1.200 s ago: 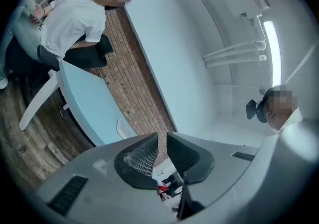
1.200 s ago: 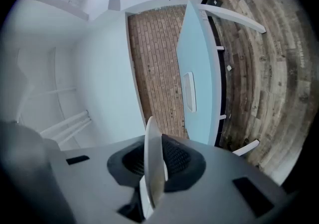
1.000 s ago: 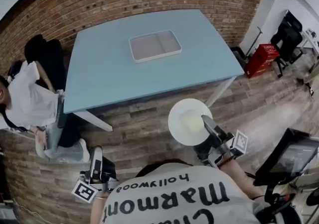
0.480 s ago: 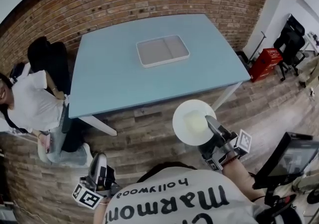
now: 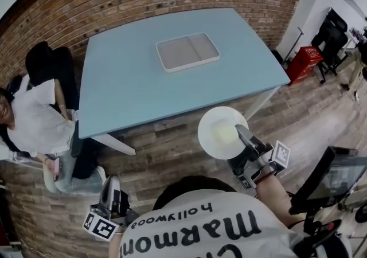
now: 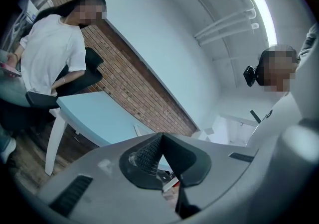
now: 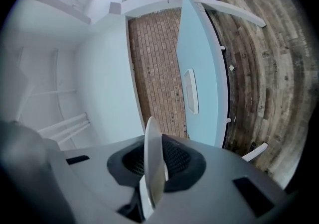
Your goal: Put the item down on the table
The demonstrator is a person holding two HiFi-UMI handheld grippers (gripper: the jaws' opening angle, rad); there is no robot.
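A round white plate (image 5: 222,132) hangs level over the wooden floor, short of the near edge of the light blue table (image 5: 120,88). My right gripper (image 5: 245,138) is shut on the plate's near rim. In the right gripper view the plate (image 7: 152,163) stands edge-on, pinched between the two black pads. My left gripper (image 5: 110,196) hangs low by my left side, away from the table; in the left gripper view its black pads (image 6: 149,154) meet with nothing between them.
A shallow grey tray (image 5: 187,51) with two compartments lies on the table's far half. A person in a white top (image 5: 31,122) sits at the table's left side. A red crate (image 5: 304,57) and black chairs (image 5: 331,33) stand at the right.
The plate and my right gripper have shifted slightly forward and up in view, nearer the table edge. My left gripper has stayed low at my side.
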